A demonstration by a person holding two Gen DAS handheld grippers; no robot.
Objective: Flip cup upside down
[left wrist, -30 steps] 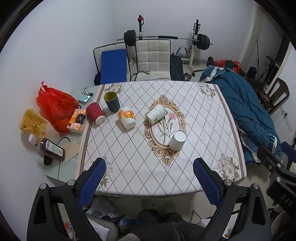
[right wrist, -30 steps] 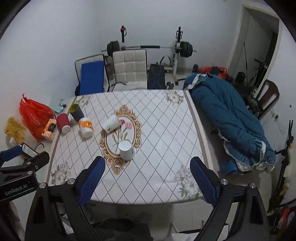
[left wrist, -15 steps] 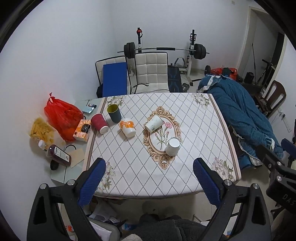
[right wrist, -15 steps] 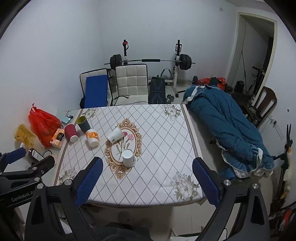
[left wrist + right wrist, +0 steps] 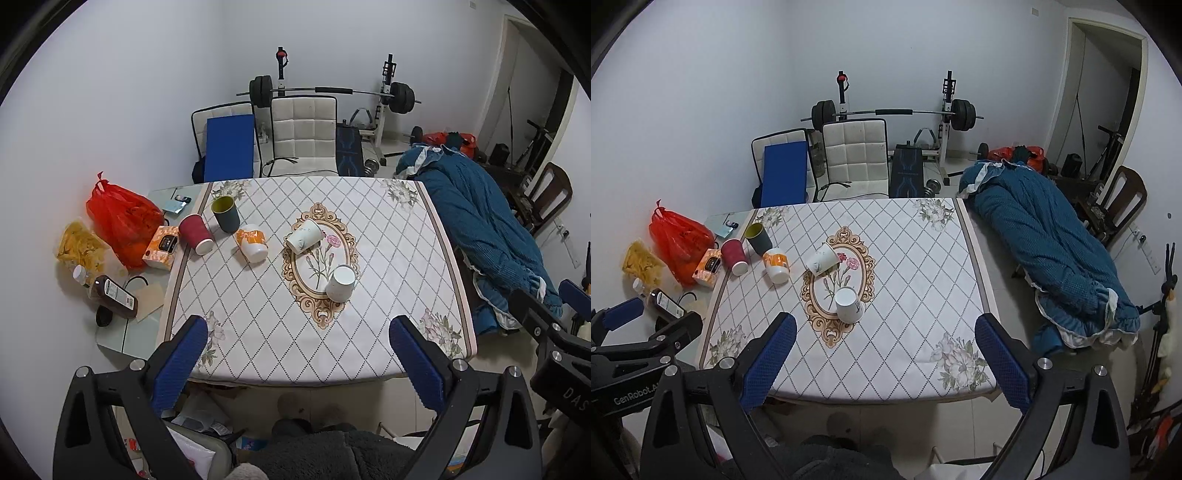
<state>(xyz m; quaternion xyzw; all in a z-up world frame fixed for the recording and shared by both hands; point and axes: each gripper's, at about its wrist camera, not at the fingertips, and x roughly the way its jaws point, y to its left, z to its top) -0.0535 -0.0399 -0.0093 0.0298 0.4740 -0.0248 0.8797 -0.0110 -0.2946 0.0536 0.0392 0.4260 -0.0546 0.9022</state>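
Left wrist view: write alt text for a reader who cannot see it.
Five cups sit on a table with a diamond-patterned cloth: a white cup nearest, a floral cup, an orange-banded cup, a dark green cup and a red cup. The left gripper is open and empty at the near edge, away from all of them.
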